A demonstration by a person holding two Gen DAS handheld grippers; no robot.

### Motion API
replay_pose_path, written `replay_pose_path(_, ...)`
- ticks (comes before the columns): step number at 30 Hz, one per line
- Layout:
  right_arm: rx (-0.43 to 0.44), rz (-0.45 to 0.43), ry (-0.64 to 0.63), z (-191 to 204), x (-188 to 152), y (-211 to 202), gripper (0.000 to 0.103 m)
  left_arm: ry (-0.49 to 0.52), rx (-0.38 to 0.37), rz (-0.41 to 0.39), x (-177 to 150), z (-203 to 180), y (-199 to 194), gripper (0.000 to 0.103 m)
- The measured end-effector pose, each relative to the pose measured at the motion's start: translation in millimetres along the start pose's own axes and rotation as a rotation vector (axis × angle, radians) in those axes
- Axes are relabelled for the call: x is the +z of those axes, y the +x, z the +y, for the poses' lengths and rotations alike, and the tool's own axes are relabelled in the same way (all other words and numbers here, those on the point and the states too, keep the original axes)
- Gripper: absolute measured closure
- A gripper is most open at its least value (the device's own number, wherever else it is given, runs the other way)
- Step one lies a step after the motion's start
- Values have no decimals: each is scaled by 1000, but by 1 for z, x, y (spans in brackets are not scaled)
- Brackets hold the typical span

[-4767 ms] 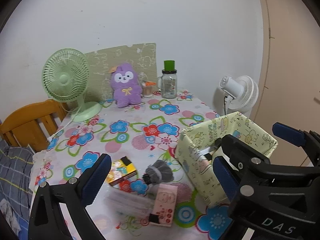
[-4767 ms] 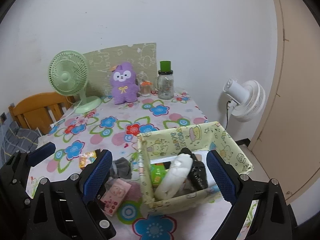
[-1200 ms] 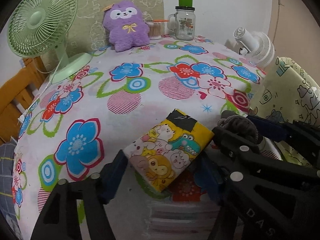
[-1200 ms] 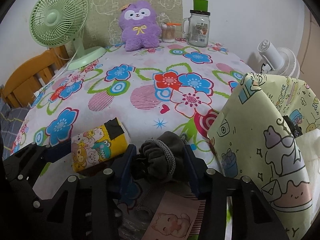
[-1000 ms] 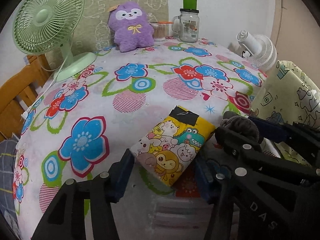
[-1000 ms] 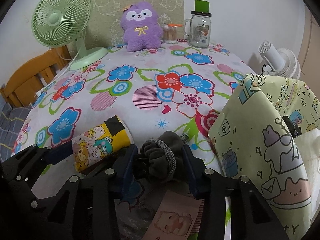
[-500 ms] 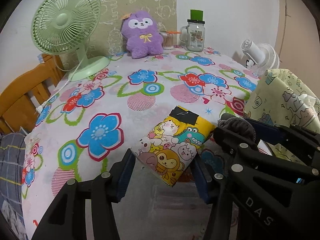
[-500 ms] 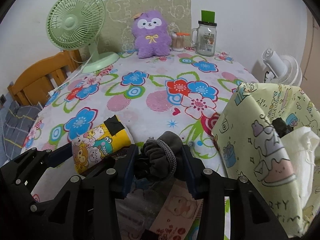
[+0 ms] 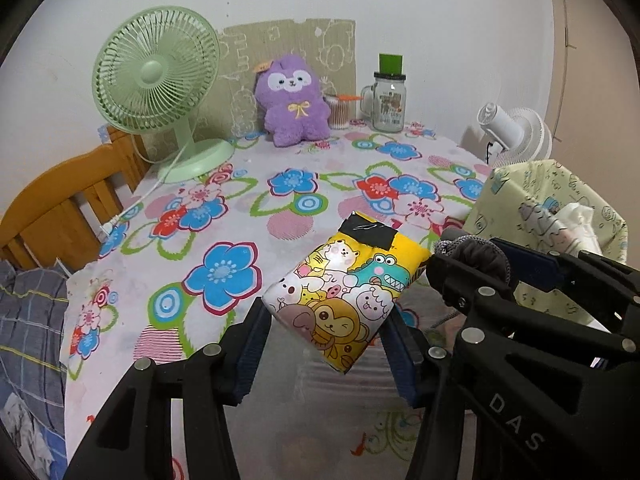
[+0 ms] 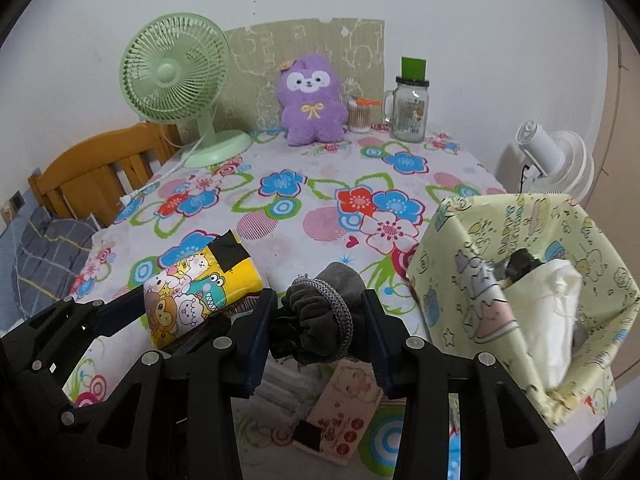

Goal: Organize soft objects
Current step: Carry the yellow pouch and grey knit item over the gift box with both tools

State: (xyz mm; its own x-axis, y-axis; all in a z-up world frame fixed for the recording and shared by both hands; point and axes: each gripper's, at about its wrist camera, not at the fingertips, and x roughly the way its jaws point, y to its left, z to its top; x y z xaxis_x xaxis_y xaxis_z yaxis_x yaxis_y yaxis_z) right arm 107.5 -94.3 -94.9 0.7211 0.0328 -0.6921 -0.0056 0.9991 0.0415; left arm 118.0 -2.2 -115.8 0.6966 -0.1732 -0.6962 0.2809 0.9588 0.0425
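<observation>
The left gripper (image 9: 326, 344) has its jaws clenched on a yellow cartoon-print pack (image 9: 347, 290), a soft packet with a black tape strip at its far end, held clear above the near edge of the worktop (image 9: 280, 184). Just to its right, the right gripper (image 10: 316, 336) grips a bundled grey sock (image 10: 320, 312) between its blue pads, also lifted off the flowered cloth. The two grippers sit close side by side, and the pack (image 10: 200, 284) shows in the right wrist view at the left of the sock.

Under the grippers, at the near edge, lie a flat clear-wrapped packet (image 10: 292, 390) and a pink printed pack (image 10: 344, 412), the pink one partly resting over the clear one.

At the near right corner stands a pale yellow-green fabric bin (image 10: 460, 264) with cartoon prints; a white soft bundle (image 10: 556, 312) and a small black item (image 10: 520, 262) stick out of it.

Along the far edge stand a green desk fan (image 10: 176, 76) at the left, a purple plush toy (image 10: 312, 100) in the middle, a tub of cotton swabs (image 10: 358, 114) beside it, and a glass mug jar (image 10: 410, 108) with a green lid. A white fan (image 10: 552, 160) stands beyond the right edge, and a wooden chair (image 10: 92, 172) is at the left edge.
</observation>
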Motion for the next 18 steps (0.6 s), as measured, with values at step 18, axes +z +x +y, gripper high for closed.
replay_pose_path(18, 16, -91, -15, 0, 0, -64, 58, -4, 37, -94, -2, -16, -64, 46)
